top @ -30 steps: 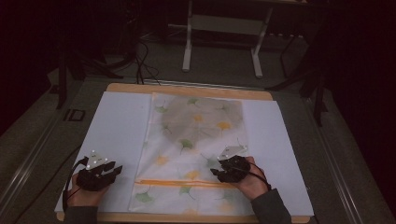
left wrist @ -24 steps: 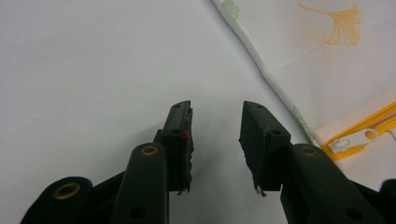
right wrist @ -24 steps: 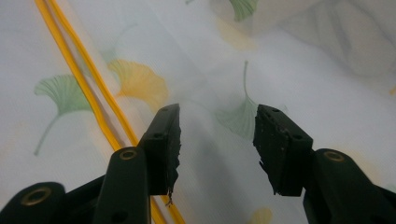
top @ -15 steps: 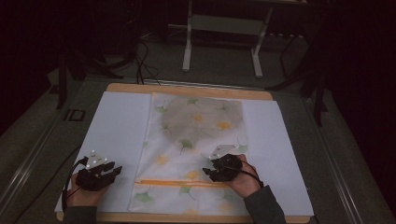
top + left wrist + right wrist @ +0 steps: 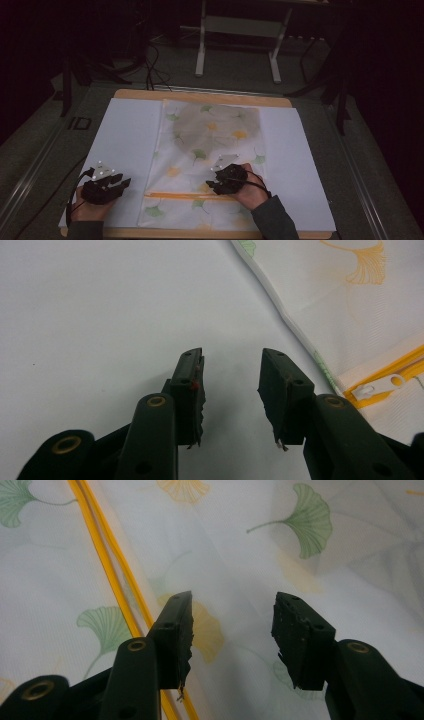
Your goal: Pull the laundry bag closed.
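Since the earlier high-view frames the right gripper (image 5: 216, 183) has slid left across the mesh laundry bag (image 5: 210, 145), from the bag's right side toward its centre; the left gripper (image 5: 120, 183) hasn't shifted, but its jaws have just been opening, w/ nothing between them. The bag lies flat mid-frame on a white sheet (image 5: 130, 130) covering the wooden table (image 5: 200, 95); a grey garment (image 5: 220, 125) shows through its upper half. A metal stand (image 5: 240, 30) sits beyond the table's far edge, top of frame. Right jaws stand wide apart over the mesh, just right of the orange zipper (image 5: 107, 565), holding nothing. Left gripper, lower left, hovers over bare sheet; the zipper pull (image 5: 372, 387) lies at the bag's edge, lower right in the left gripper view. White sheet is bare on both sides of the bag.
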Demonstrator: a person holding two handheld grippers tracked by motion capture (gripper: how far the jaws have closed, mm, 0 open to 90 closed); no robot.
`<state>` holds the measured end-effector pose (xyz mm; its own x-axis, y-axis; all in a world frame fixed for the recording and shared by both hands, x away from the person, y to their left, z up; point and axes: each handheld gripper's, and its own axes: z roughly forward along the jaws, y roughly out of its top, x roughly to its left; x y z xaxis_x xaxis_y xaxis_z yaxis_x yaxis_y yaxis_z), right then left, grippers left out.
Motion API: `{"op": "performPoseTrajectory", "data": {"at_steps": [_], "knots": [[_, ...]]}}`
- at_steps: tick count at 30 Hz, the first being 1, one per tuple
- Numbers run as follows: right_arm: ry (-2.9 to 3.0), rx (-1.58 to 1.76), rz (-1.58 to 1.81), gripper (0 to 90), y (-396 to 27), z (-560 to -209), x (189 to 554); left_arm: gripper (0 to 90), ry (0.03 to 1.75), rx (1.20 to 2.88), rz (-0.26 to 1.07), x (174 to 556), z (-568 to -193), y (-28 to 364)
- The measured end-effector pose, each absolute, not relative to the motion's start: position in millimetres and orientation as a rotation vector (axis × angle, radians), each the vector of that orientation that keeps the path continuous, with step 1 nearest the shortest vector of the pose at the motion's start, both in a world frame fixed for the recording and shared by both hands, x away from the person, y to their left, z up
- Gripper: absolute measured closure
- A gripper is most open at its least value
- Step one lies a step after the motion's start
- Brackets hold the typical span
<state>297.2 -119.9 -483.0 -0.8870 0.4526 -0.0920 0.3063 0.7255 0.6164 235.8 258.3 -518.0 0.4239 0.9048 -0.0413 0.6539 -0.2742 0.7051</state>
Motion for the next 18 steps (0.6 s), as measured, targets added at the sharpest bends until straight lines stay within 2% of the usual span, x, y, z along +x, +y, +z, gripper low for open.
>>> {"op": "performPoseTrajectory", "data": {"at_steps": [18], "knots": [[2.732,0.508,0.891,52.6,-88,-484,294,62.4,1.303,2.039,0.483,235,-517,258]]}}
